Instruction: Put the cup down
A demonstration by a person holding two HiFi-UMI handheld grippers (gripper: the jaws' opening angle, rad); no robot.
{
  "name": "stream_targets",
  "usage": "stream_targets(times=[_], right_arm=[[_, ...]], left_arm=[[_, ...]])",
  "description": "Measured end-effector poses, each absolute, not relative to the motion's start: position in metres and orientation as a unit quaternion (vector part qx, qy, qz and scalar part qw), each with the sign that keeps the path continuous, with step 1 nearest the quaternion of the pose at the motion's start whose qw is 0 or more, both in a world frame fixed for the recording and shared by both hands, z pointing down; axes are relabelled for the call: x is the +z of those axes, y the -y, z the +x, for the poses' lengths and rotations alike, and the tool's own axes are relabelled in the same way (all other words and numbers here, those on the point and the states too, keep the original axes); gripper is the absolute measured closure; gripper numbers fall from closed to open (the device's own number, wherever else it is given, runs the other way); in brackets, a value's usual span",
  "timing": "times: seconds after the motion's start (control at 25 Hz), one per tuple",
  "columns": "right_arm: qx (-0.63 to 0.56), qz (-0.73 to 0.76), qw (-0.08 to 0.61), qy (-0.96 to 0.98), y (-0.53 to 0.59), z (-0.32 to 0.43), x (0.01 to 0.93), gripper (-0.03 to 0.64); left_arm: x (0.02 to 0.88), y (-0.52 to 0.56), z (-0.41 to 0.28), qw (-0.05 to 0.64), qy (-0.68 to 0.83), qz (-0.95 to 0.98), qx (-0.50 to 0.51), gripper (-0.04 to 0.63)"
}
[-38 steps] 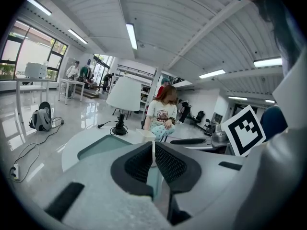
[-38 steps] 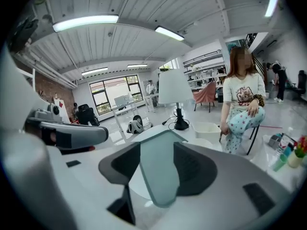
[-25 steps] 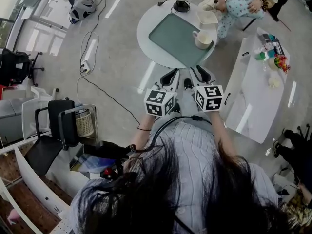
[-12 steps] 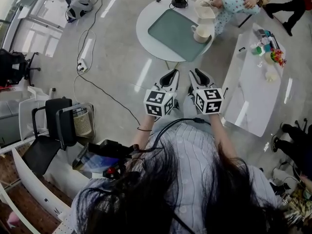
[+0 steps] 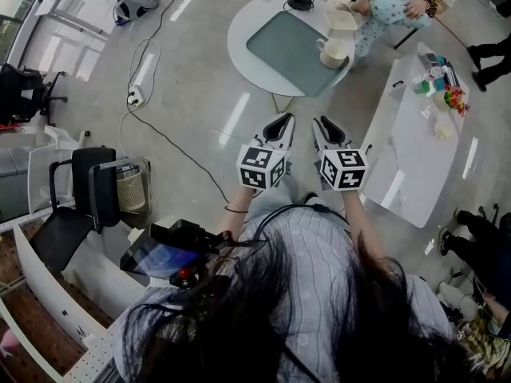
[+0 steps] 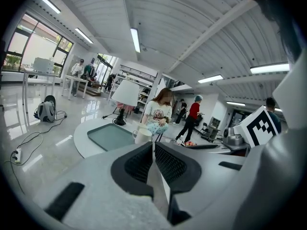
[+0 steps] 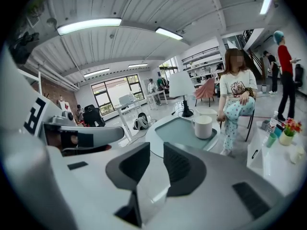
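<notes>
A white cup (image 5: 330,52) stands upright on the right part of a green tray (image 5: 283,50) on the round white table (image 5: 239,46). Neither gripper touches it. My left gripper (image 5: 279,121) and right gripper (image 5: 326,123) hang side by side over the floor, short of the table's near edge. In the left gripper view the cup (image 6: 142,136) shows far beyond the left gripper (image 6: 153,145), whose jaws are together and hold nothing. In the right gripper view the cup (image 7: 203,126) stands well ahead of the right gripper (image 7: 156,150), whose jaws are closing with a narrow gap and nothing between them.
A seated person (image 5: 391,2) is behind the round table, next to a lamp base (image 5: 301,1) and a white container (image 5: 339,18). A long white table (image 5: 415,134) with small items stands at the right. A cable and power strip (image 5: 134,96) lie on the floor at the left, near a wastebasket (image 5: 128,194).
Both grippers have drawn a little back from the round table, side by side. The cup has stayed on the tray.
</notes>
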State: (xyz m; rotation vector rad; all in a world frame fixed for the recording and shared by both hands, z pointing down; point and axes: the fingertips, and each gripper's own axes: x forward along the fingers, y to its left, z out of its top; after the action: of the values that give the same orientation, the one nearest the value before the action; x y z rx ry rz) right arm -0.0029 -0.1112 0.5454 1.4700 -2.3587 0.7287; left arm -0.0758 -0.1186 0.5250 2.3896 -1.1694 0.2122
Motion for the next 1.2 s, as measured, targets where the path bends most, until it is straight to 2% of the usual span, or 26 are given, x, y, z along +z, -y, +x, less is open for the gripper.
stream_targets(times=[0.6, 1.2], right_arm=[[0.242, 0.467, 0.114, 0.843, 0.019, 0.046, 0.523, 0.529], [0.236, 0.423, 0.100, 0.869, -0.089, 0.059, 0.524, 0.543]], left_arm=[[0.509, 0.030, -0.031, 0.221, 0.468, 0.853, 0.060, 0.575], [0.512, -0.080, -0.011, 0.199, 0.494, 0.843, 0.071, 0.575]])
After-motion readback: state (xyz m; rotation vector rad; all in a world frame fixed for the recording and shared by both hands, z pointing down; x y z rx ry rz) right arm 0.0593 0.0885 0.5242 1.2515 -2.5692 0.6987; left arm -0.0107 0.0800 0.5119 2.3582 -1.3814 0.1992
